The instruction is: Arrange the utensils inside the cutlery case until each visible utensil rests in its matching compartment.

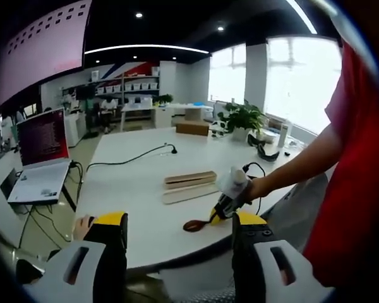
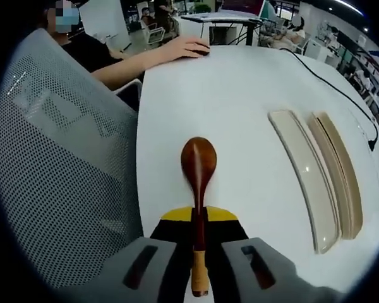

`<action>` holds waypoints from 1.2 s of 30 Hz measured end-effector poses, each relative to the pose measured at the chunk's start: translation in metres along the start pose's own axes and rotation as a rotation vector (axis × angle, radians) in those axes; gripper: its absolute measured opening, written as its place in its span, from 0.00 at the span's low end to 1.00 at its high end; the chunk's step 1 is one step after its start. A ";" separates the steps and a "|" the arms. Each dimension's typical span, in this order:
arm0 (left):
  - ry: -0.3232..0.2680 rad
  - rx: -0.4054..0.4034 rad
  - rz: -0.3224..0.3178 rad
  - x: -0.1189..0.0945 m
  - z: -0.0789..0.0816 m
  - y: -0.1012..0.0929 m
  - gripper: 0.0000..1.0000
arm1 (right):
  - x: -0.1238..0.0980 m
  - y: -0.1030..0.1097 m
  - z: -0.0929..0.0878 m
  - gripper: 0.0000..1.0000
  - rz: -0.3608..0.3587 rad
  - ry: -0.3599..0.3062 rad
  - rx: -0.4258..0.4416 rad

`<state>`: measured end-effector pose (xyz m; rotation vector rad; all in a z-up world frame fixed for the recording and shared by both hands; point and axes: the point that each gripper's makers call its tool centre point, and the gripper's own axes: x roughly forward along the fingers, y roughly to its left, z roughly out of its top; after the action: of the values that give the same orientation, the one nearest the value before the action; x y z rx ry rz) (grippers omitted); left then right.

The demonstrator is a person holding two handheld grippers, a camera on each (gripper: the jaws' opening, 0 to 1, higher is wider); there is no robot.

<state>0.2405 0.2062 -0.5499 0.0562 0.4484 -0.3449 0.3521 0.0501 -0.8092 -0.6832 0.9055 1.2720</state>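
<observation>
The right gripper [image 2: 199, 237] holds a dark brown wooden spoon [image 2: 198, 167] by its handle between closed fingers; its long axis runs straight ahead, bowl pointing forward above the white tabletop [image 2: 240, 113]. The beige long cutlery case [image 2: 306, 173] lies to the right of the fingers. The left gripper [image 1: 180, 230] has its fingers wide and holds nothing.

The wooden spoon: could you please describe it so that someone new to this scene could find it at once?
Start at the white table; near its front edge, left of the two long cutlery case halves, the right gripper is closed on the wooden spoon. Its glossy dark brown oval bowl and lighter handle end set it apart from the pale beige case pieces.
</observation>
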 end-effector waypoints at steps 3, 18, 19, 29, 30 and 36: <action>-0.002 0.000 -0.005 0.001 0.001 0.000 0.69 | -0.004 0.001 0.004 0.01 0.014 -0.018 0.029; -0.002 0.011 -0.034 0.006 0.001 0.003 0.69 | -0.008 -0.012 -0.013 0.01 -0.056 0.040 -0.023; -0.001 0.014 -0.037 0.006 0.001 0.002 0.69 | -0.007 -0.012 -0.015 0.01 -0.055 0.040 -0.025; 0.008 0.034 -0.044 0.007 0.002 0.004 0.68 | -0.002 -0.015 -0.019 0.02 -0.058 0.037 -0.015; 0.008 0.035 -0.042 0.007 0.002 0.005 0.68 | -0.002 -0.015 -0.019 0.02 -0.058 0.036 -0.016; 0.007 0.040 -0.043 0.009 0.004 0.005 0.68 | 0.000 -0.017 -0.016 0.04 -0.060 0.036 0.005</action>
<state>0.2509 0.2076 -0.5503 0.0868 0.4504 -0.3965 0.3656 0.0335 -0.8176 -0.7262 0.9113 1.2072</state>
